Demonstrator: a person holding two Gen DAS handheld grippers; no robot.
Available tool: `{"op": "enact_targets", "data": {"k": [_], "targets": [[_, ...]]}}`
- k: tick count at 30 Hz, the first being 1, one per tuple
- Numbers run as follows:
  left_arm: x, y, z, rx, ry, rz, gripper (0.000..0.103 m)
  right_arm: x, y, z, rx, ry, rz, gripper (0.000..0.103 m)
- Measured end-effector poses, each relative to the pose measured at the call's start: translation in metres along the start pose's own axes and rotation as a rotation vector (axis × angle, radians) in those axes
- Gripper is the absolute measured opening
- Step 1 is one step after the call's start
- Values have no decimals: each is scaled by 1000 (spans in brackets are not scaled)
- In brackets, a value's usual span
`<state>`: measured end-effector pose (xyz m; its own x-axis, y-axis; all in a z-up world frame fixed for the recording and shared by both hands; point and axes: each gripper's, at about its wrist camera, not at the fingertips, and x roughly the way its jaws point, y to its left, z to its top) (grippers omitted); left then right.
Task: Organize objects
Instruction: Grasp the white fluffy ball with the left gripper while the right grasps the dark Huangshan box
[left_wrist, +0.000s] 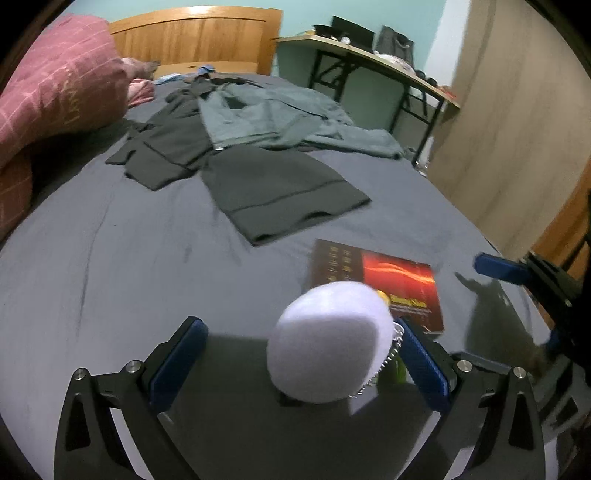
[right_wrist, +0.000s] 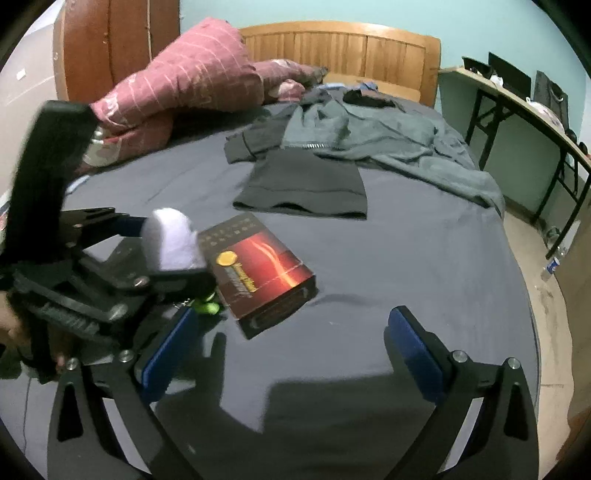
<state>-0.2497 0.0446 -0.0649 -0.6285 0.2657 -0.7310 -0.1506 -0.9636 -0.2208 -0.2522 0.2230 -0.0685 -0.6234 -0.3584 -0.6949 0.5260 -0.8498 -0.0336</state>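
Note:
A white plush toy (left_wrist: 328, 343) with a metal chain and a green charm (left_wrist: 397, 365) sits between the fingers of my left gripper (left_wrist: 299, 326). It rests against the right finger only, and the jaws stand wide open. Just beyond it, a red and brown box (left_wrist: 373, 280) lies on the dark grey bedsheet (left_wrist: 129, 258). In the right wrist view the same plush toy (right_wrist: 171, 240) and box (right_wrist: 258, 269) are at centre left. My right gripper (right_wrist: 293, 314) is open over bare sheet, nothing between its fingers, to the right of the box.
A folded black garment (left_wrist: 280, 195), a grey zip jacket (left_wrist: 280, 118) and a black shirt (left_wrist: 166, 147) lie further up the bed. A pink quilt (left_wrist: 55, 92) is heaped at the left. A cluttered desk (left_wrist: 388, 62) stands beyond the bed's right edge.

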Motion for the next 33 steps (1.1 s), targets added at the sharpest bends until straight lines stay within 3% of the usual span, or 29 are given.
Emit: {"op": "enact_targets", "data": {"k": [7, 19, 23, 26, 27, 28, 29, 30, 33], "targets": [[-5, 17, -6, 37, 6, 67, 103, 10, 10, 2, -40, 39, 3, 103], [-4, 28, -12, 61, 42, 13, 103, 40, 25, 17, -86, 72, 37, 102], [3, 37, -9, 11, 42, -12, 103, 47, 26, 22, -89, 69, 57, 101], [9, 35, -8, 26, 53, -8, 103, 61, 30, 20, -107, 124, 63, 87], [12, 31, -8, 44, 58, -4, 103, 62, 31, 19, -111, 129, 59, 86], [12, 30, -8, 51, 54, -4, 102, 62, 32, 19, -115, 126, 63, 79], [12, 29, -8, 50, 47, -11, 95, 60, 31, 18, -113, 119, 63, 62], [12, 30, -8, 49, 44, -3, 82, 58, 30, 18, -106, 108, 47, 63], [11, 31, -9, 43, 35, -7, 70, 56, 27, 18, -85, 103, -4, 62]]}}
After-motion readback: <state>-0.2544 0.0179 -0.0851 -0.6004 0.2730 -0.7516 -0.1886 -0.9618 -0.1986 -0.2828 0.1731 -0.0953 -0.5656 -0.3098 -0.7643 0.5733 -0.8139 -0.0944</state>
